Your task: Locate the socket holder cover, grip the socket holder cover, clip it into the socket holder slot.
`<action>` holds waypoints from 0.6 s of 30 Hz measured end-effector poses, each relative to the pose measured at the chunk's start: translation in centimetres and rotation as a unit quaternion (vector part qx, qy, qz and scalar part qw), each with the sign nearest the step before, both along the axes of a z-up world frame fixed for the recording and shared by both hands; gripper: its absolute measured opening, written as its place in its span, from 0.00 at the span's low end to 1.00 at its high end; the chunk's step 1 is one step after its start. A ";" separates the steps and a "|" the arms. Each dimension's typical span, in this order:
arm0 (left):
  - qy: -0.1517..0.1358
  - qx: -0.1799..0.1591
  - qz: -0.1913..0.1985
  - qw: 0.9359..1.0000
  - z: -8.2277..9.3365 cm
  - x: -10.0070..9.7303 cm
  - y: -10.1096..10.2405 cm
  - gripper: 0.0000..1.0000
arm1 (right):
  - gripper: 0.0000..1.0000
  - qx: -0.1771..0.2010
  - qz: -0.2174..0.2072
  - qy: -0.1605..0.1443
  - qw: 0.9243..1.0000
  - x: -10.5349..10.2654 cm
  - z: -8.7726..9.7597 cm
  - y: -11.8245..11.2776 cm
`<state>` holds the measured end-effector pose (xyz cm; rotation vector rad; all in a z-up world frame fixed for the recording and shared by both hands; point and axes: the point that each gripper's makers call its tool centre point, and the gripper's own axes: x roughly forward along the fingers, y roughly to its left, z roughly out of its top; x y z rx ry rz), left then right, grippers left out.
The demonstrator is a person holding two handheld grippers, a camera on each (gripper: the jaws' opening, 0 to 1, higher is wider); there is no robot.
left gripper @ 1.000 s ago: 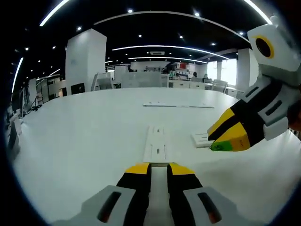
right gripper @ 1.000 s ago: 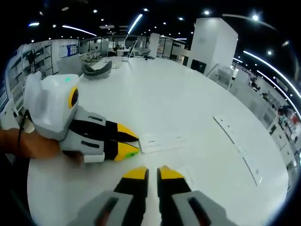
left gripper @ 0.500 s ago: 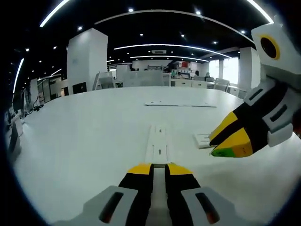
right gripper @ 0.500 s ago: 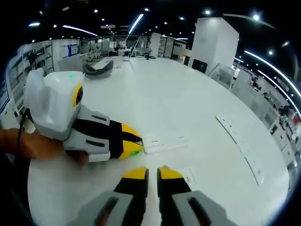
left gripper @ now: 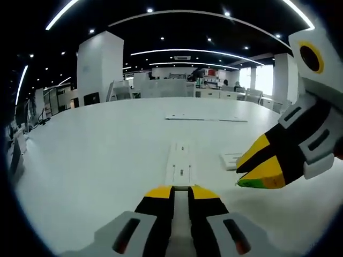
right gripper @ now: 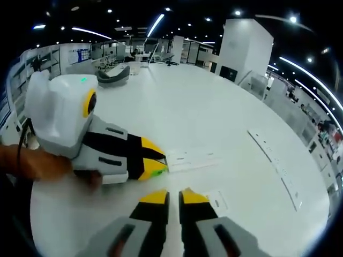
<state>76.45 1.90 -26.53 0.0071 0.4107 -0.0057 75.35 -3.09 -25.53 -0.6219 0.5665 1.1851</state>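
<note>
A long white socket holder (left gripper: pixel 180 163) lies on the white table and runs back between the jaws of my left gripper (left gripper: pixel 180 193), which is shut on its near end. In the right gripper view the same left gripper (right gripper: pixel 156 164) pinches the end of the socket holder (right gripper: pixel 192 159). A small flat white socket holder cover (left gripper: pixel 230 159) lies on the table just right of the holder. My right gripper (right gripper: pixel 169 197) hovers low with its yellow tips together and nothing in them, and the cover (right gripper: pixel 217 201) sits just to their right. The right gripper (left gripper: pixel 258 174) points at the cover.
A second long white strip (left gripper: pixel 206 118) lies farther back on the table (left gripper: pixel 91 155); in the right gripper view this strip (right gripper: pixel 276 166) runs along the right side. A hand (right gripper: pixel 32 163) holds the left gripper. Office desks and pillars stand beyond the table.
The right gripper has drifted slightly lower and nearer in the left gripper view, staying beside the cover. The left gripper keeps its hold on the holder.
</note>
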 end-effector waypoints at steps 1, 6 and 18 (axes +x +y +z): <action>-0.003 0.006 0.001 1.000 -0.1 -0.2 0.2 0.11 | 0.10 -0.001 0.001 0.000 1.000 0.0 0.0 0.0; 0.002 -0.011 -0.007 1.000 -0.5 -0.7 0.8 0.11 | 0.10 0.003 -0.004 -0.005 1.000 0.5 0.4 -0.3; 0.014 -0.062 -0.040 0.997 -0.4 -1.3 -0.2 0.20 | 0.10 0.012 -0.025 0.003 1.000 0.6 0.4 -0.3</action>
